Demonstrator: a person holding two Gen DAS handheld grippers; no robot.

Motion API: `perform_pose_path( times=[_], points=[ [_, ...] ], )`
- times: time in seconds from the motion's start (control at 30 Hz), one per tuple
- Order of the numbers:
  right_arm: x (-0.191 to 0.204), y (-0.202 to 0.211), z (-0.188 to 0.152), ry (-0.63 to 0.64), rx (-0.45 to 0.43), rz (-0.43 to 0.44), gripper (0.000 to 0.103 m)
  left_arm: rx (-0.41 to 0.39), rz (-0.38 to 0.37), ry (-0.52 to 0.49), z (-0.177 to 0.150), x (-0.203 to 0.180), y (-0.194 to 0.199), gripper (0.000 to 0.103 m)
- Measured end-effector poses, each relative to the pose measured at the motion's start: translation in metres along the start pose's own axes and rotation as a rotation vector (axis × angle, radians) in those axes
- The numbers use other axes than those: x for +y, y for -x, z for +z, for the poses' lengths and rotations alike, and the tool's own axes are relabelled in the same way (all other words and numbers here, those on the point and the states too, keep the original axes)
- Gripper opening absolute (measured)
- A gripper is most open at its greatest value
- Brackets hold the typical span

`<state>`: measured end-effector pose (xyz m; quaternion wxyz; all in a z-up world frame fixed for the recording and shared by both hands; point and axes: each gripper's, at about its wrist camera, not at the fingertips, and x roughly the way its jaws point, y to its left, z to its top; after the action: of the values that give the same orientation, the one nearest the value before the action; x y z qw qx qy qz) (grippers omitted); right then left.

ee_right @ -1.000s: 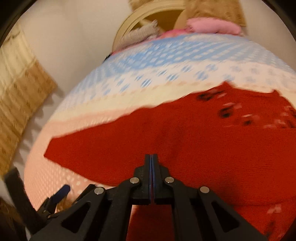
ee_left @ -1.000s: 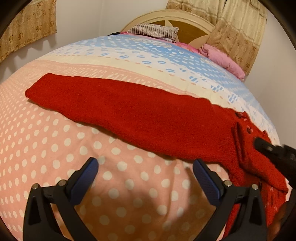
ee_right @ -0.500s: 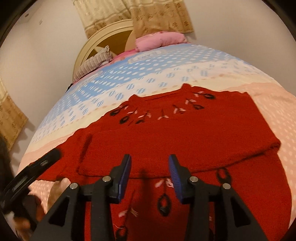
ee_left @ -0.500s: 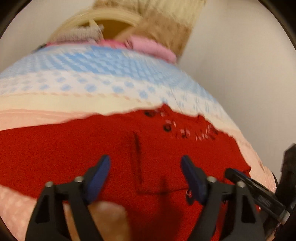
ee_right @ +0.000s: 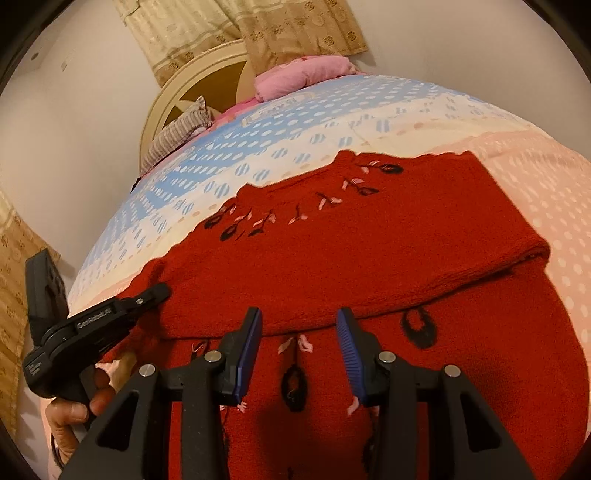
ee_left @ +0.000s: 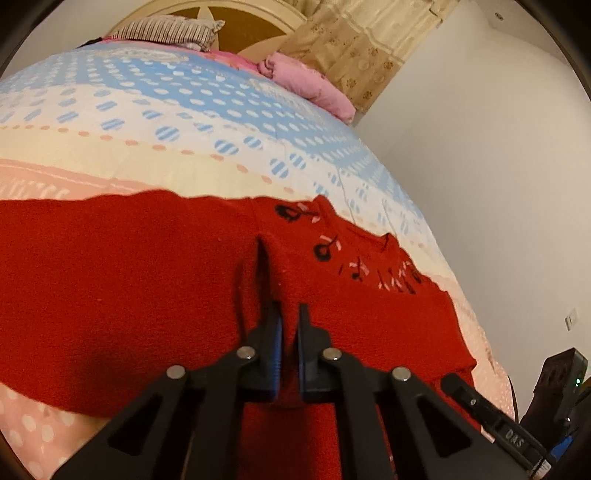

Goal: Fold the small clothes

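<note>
A red knitted sweater [ee_left: 129, 295] with black and pink embroidered flowers lies on the bed. In the left wrist view my left gripper [ee_left: 290, 317] is shut on a raised ridge of its fabric, where the outstretched sleeve meets the body. One finger of the right gripper [ee_left: 480, 402] shows at the lower right. In the right wrist view the sweater [ee_right: 369, 240] has a sleeve folded across its chest. My right gripper [ee_right: 299, 325] stands open over that sleeve's lower edge, with nothing pinched. The left gripper [ee_right: 157, 291], held by a hand [ee_right: 74, 410], rests on the sweater's left side.
The polka-dot quilt [ee_left: 184, 122] in pink, cream and blue bands covers the bed. A striped pillow [ee_left: 166, 31] and a pink pillow [ee_left: 314, 88] lie by the round headboard [ee_right: 184, 96]. Curtains [ee_right: 236, 33] hang behind, and a white wall [ee_left: 498, 184] runs along the bed's right side.
The left gripper swung right along the sleeve to the sweater's body and closed on a ridge of fabric. The right gripper opened and drew back, leaving the other sleeve folded across the chest.
</note>
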<state>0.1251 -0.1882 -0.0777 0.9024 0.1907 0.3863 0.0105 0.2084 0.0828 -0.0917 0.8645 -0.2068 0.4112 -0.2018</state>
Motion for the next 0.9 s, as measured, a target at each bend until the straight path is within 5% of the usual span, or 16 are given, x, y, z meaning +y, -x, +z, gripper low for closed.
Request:
perform_pose_path(
  times=[0.33, 0.53, 0.6, 0.63, 0.8, 0.9],
  points=[
    [-0.039, 0.018, 0.03, 0.014, -0.083, -0.145, 0.043, 0.017, 0.037, 0.065, -0.008, 0.033, -0.006, 0.007],
    [-0.082, -0.007, 0.027, -0.032, -0.029, -0.204, 0.043, 0.045, 0.003, 0.123, 0.001, 0.046, 0.011, 0.028],
    [-0.082, -0.003, 0.028, -0.028, -0.041, -0.206, 0.043, -0.013, 0.114, 0.118, 0.005, 0.052, 0.035, 0.067],
    [-0.08, -0.001, 0.029, -0.017, -0.046, -0.228, 0.043, -0.081, 0.198, 0.105, 0.004, 0.059, 0.055, 0.072],
    [-0.063, 0.016, 0.022, 0.003, -0.119, -0.302, 0.043, -0.256, 0.415, 0.158, -0.015, 0.104, 0.133, 0.075],
    [-0.021, 0.025, 0.015, 0.118, -0.136, -0.178, 0.043, -0.315, 0.471, 0.269, -0.038, 0.137, 0.161, 0.076]
  ],
)
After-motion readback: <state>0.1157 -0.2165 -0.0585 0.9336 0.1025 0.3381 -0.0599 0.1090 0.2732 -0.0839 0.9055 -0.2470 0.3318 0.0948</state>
